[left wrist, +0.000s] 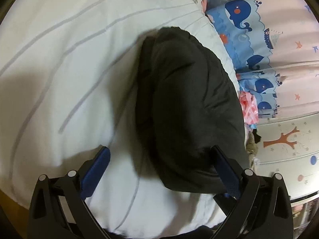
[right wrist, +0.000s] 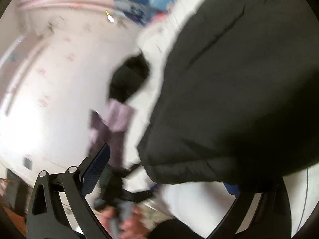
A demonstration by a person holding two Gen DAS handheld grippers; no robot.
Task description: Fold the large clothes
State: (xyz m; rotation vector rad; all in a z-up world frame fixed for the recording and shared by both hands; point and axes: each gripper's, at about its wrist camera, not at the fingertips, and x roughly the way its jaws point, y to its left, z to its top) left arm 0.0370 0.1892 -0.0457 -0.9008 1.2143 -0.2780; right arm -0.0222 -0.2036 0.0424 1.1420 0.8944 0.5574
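Seen from the left wrist camera, far left: a white bed cover (left wrist: 59, 59) with thin grey stripes, filling most of the view, a sliver of wooden floor (left wrist: 8, 197) at the lower left edge. Low in the frame, the left hand-held gripper (left wrist: 159, 169), jaws spread wide, blue-padded left finger (left wrist: 95, 173) over bare cover, right finger (left wrist: 225, 171) lying against the lower edge of the dark garment (left wrist: 185, 107), nothing pinched between them. Centre to right: that garment, a puffy dark-grey piece bundled into a thick lump, resting on the bed near its right side. Further right: blue whale-print bedding (left wrist: 239, 18), a pink patterned item (left wrist: 248, 107) beside the bed, then a pale wall with an orange tree decal (left wrist: 283, 139). From the right wrist camera, heavily blurred, left to right: a bright white wall (right wrist: 49, 99), a lilac cloth (right wrist: 117, 119) hanging under something black, a person's hand (right wrist: 127, 223) low in the frame gripping a grey handle. Right hand-held gripper (right wrist: 165, 171) spread wide as well, left finger (right wrist: 95, 171) free in the air, right finger mostly hidden beneath the dark garment (right wrist: 239, 89), only a bit of blue pad (right wrist: 232, 189) showing. Garment filling the right half, lying over white bedding (right wrist: 195, 203).
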